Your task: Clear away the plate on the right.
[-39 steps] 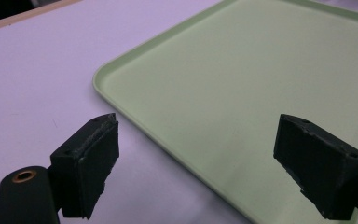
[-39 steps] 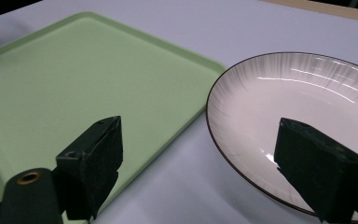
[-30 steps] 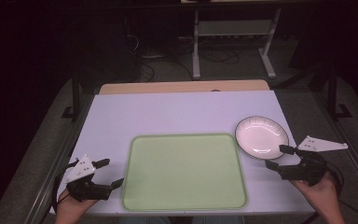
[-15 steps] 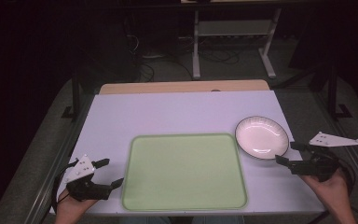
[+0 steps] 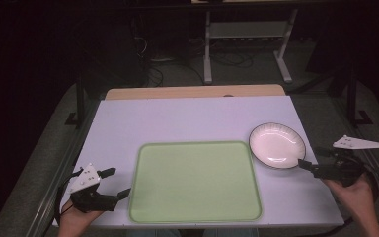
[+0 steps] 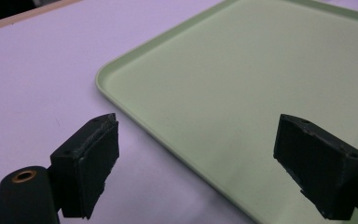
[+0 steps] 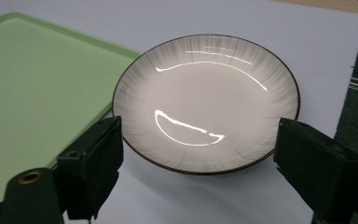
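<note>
Just beside the plate (image 7: 205,102), right hand-held gripper (image 7: 196,163) gapes — seemingly not touching.

Dim surroundings — glare on plate (image 7: 205,102)

In the left gripper view the green tray (image 6: 242,84) is cut by the top, right and bottom edges, so its far and right parts are not seen, and the right black pad (image 6: 319,170) covers a piece of its near rim. In the right gripper view the tray (image 7: 32,93) is cut by the left edge, and the near rim of the white plate (image 7: 205,102) passes close to both pads; touching or not, I cannot tell. In the high view the right hand (image 5: 358,200) is cut by the bottom edge, and the left hand (image 5: 74,222) too. The floor behind the table (image 5: 192,118) is too dark to read.
</note>
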Motion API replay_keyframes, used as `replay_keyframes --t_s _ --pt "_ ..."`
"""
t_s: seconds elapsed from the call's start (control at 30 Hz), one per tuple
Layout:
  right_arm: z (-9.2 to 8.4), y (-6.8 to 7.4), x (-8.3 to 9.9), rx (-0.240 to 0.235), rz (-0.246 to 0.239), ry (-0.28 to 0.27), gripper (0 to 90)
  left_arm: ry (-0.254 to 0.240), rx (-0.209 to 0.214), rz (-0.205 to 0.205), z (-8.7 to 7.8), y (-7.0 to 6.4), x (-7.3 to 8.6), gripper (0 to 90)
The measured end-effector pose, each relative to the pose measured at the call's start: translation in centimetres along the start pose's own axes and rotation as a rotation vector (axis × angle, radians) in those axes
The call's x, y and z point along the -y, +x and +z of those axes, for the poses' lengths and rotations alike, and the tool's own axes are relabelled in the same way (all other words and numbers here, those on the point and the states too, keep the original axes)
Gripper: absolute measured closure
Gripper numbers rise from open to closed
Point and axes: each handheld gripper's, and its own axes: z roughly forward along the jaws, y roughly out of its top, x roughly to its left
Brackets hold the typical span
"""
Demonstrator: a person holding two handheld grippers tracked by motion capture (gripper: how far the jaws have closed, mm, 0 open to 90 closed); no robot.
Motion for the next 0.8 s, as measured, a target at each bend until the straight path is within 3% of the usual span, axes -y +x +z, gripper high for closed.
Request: replay_keyframes --t_s 0.17,0.53,0.8 --pt "0.4 -1.0 0.2 0.019 0.022 -0.001 17.2 0.000 0.000 -0.002 0.0 0.0 0.0 13.9" --pt "2.3 -3.2 -0.8 0.052 0.089 0.053 21.7 0.004 0.001 0.000 0.1 0.1 0.0 13.9" --pt "4.3 -5.6 -1.3 0.063 0.243 0.102 30.4 0.003 0.002 -0.001 0.1 0.1 0.0 14.0"
